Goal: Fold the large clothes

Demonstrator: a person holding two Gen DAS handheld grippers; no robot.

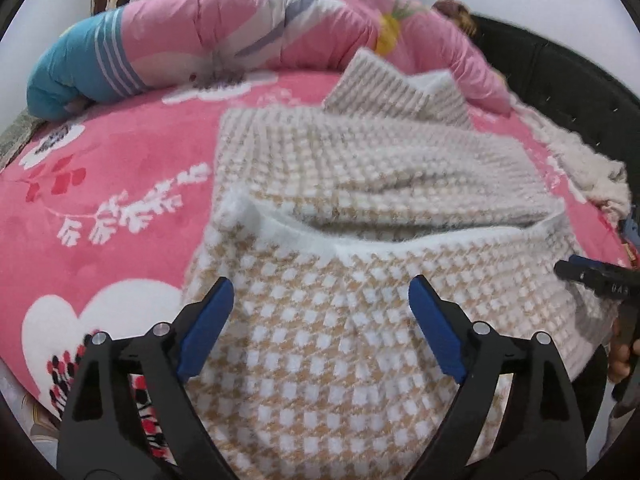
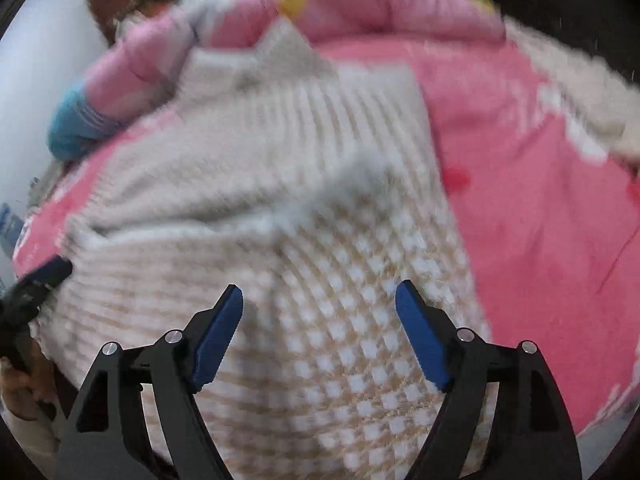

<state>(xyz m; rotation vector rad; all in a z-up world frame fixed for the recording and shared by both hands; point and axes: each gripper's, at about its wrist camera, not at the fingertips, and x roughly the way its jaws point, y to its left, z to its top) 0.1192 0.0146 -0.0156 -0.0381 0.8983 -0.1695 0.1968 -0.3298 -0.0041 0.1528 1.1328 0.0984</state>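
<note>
Left wrist view: sharply in focus, the left tool (image 1: 322,292) stands with its blue pads apart and nothing between them, poised above the near part of the checked knit garment (image 1: 360,208), which lies on the pink floral bed cover (image 1: 120,184). Ahead of the tool, a white-edged fold crosses the garment; beyond it lie the collar and the rolled pink quilt (image 1: 240,36). At far right, the tip of the right tool (image 1: 592,276) reaches the garment's edge. Judged step: one fold laid and let go; the next move calls for a fresh grip on an edge.

Right wrist view: blurred, the right tool (image 2: 318,300) is likewise apart and empty over the garment (image 2: 280,152). Only here does bare cover to the tool's right show, and the left tool's tip (image 2: 52,270) at far left.
</note>
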